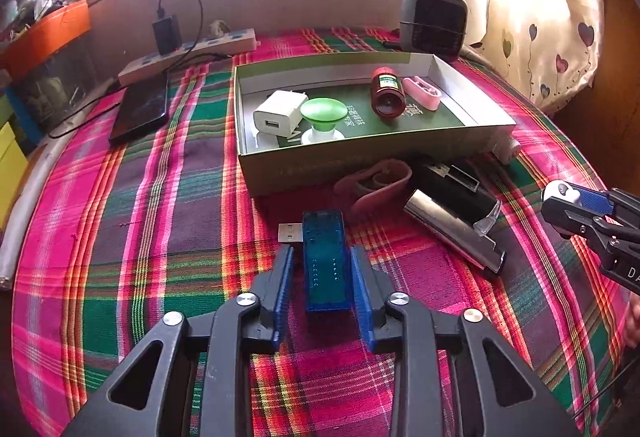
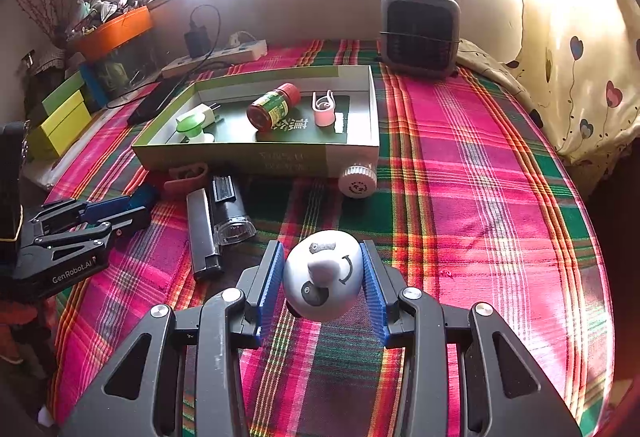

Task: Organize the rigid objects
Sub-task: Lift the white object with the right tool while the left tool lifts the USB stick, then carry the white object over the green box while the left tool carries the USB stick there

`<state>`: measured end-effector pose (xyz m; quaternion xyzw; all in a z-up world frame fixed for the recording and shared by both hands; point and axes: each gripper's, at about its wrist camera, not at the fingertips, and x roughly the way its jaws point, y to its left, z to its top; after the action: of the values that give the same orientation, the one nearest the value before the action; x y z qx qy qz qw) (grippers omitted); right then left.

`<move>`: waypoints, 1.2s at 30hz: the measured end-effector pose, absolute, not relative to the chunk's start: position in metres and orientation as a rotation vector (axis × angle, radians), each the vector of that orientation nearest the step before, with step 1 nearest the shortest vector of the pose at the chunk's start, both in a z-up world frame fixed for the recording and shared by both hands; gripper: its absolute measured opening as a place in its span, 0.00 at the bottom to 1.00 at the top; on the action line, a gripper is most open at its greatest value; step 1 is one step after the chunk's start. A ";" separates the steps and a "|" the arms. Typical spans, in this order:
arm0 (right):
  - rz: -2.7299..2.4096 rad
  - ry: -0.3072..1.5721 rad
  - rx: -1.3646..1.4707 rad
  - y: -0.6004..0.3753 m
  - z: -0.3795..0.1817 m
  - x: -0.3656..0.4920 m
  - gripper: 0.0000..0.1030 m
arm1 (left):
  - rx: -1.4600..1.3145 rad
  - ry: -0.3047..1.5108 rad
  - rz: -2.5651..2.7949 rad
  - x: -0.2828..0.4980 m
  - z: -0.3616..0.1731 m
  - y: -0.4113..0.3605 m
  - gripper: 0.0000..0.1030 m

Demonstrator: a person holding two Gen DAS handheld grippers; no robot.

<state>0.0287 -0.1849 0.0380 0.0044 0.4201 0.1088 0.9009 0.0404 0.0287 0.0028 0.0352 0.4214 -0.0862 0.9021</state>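
Left wrist: blue USB module [image 1: 326, 261] pinched between jaws. Right wrist: white round knob [image 2: 323, 279] clamped between jaws.

One box [image 1: 360, 161], four items inside it: one charger [image 1: 276, 115], one green knob [image 1: 323, 113], one bottle [image 1: 387, 95], one pink clip [image 1: 422, 93]. Two tongs.

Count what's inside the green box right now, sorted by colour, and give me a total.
White: 1, the USB charger plug
Green and white: 1, the mushroom-shaped knob
Dark red: 1, the bottle lying on its side
Pink: 1, the clip
Total: 4 in the green box
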 end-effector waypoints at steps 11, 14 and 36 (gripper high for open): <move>0.229 0.871 0.015 -0.186 0.037 0.028 0.38 | 0.045 0.860 -0.176 0.040 0.005 0.032 0.20; 0.233 0.865 0.016 -0.186 0.038 0.028 0.38 | 0.032 0.844 -0.179 0.038 0.010 0.035 0.20; 0.290 0.803 0.009 -0.174 0.072 0.056 0.38 | -0.037 0.780 -0.236 0.066 0.055 0.040 0.20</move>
<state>0.0556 -0.1741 0.0715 0.0041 0.3895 0.1407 0.9102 0.0663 0.0404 0.0547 -0.0181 0.3794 -0.1148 0.9179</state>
